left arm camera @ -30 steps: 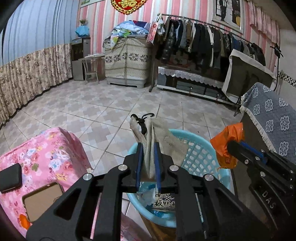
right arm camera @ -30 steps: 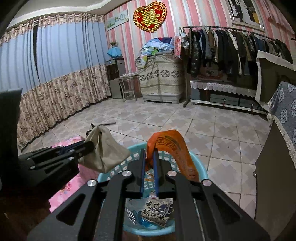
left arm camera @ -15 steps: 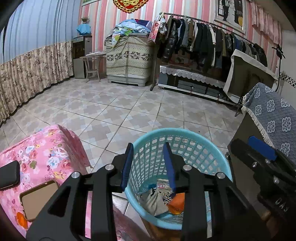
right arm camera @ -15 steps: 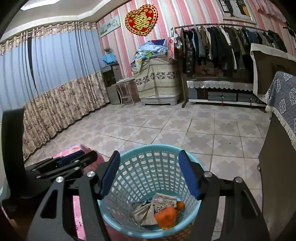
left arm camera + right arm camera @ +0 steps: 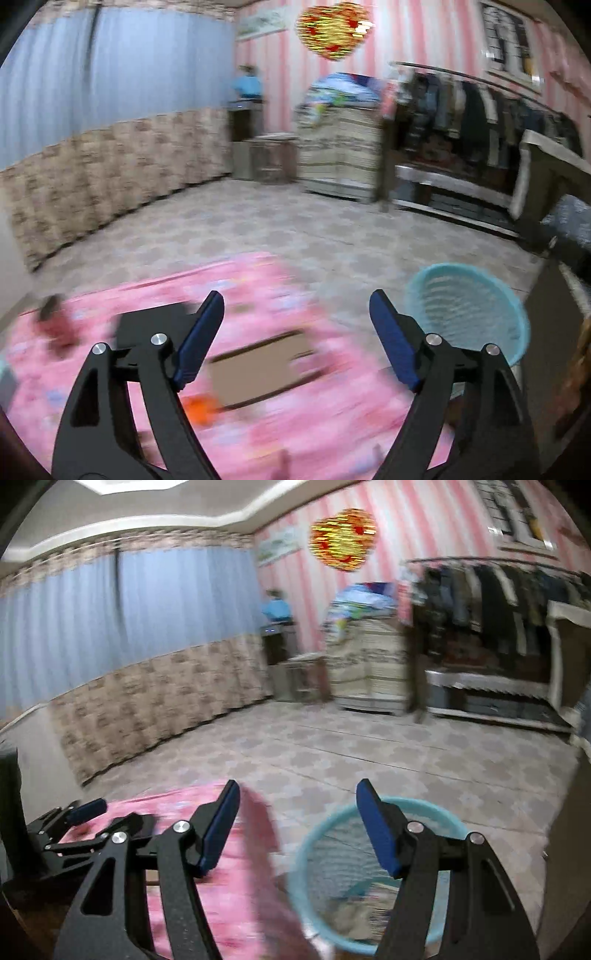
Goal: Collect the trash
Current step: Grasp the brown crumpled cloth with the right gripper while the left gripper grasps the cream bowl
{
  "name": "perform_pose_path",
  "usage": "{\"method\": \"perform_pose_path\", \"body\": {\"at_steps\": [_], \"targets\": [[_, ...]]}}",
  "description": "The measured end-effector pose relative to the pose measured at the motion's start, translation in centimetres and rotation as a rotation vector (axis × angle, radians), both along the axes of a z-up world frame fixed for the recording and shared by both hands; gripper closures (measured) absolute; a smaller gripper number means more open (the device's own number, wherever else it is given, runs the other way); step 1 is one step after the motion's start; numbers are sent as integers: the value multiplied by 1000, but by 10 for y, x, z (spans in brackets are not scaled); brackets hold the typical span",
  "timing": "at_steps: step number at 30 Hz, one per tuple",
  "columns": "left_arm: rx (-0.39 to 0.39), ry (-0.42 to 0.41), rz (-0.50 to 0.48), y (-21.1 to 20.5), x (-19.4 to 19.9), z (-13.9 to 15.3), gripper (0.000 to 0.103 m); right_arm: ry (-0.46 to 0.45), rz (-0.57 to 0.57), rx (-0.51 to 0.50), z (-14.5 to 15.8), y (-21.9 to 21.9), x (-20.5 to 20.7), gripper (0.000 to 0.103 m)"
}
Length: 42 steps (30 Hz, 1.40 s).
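Note:
Both views are blurred by motion. My left gripper (image 5: 295, 332) is open and empty above the pink flowered table (image 5: 258, 424). A small orange scrap (image 5: 197, 408) lies on the table by the left finger. The light blue trash basket (image 5: 469, 306) stands on the floor to the right. My right gripper (image 5: 295, 819) is open and empty, between the table edge (image 5: 229, 897) and the basket (image 5: 317, 849), which holds trash (image 5: 354, 912). The left gripper shows in the right wrist view (image 5: 88, 812).
A brown card-like slab (image 5: 258, 365) and a black flat thing (image 5: 147, 325) lie on the table, with a dark red object (image 5: 55, 325) at its left. Tiled floor (image 5: 258, 229), curtains, a clothes rack (image 5: 480, 122) and a dark cabinet (image 5: 554, 369) at right.
Both grippers let go of their trash into the basket and opened wide. Both have swung left, from over the basket toward the pink table.

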State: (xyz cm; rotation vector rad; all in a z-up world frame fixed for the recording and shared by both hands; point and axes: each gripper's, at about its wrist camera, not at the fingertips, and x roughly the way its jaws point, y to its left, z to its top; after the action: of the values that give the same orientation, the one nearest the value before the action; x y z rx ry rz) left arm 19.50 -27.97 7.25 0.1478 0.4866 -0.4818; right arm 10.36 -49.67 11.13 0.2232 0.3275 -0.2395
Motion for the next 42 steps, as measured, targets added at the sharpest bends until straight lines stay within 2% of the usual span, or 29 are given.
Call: {"method": "perform_pose_path", "body": {"at_steps": [3,5,7,11,14,18,23,27,28,30,32,34,39,42], "targets": [[21,-13,145,89,5,3,23,-4,116,29,-1,61,25,35],[23,-5,217,143,8,2,19,22,221,87,-15,107,44,35],[23,7,285,191,10,-6,19,66,278,105,-30,141,60,35],[-4,53,379,257,17,-28,19,200,389,28,-67,214,94,35],[-50,136,374,289,23,-42,19,275,452,14,-90,247,105,35],[-66,134,364,295,13,-46,19,354,480,-5,-115,280,122,35],[-46,133,362,288,13,-49,18,440,515,43,-135,292,145,35],[-92,163,362,291,14,-51,15,511,526,39,-151,306,152,36],[-88,163,364,289,13,-52,14,535,533,34,-156,309,154,37],[-87,168,358,285,13,-54,14,584,562,29,-167,314,156,48],[-89,179,349,281,12,-56,14,577,561,6,-166,313,155,60],[-77,190,330,274,11,-60,14,543,556,17,-157,305,152,61],[-59,220,257,255,5,-69,14,395,477,48,-119,265,134,61],[-27,234,200,237,0,-75,14,364,438,97,-109,238,130,61]]}}
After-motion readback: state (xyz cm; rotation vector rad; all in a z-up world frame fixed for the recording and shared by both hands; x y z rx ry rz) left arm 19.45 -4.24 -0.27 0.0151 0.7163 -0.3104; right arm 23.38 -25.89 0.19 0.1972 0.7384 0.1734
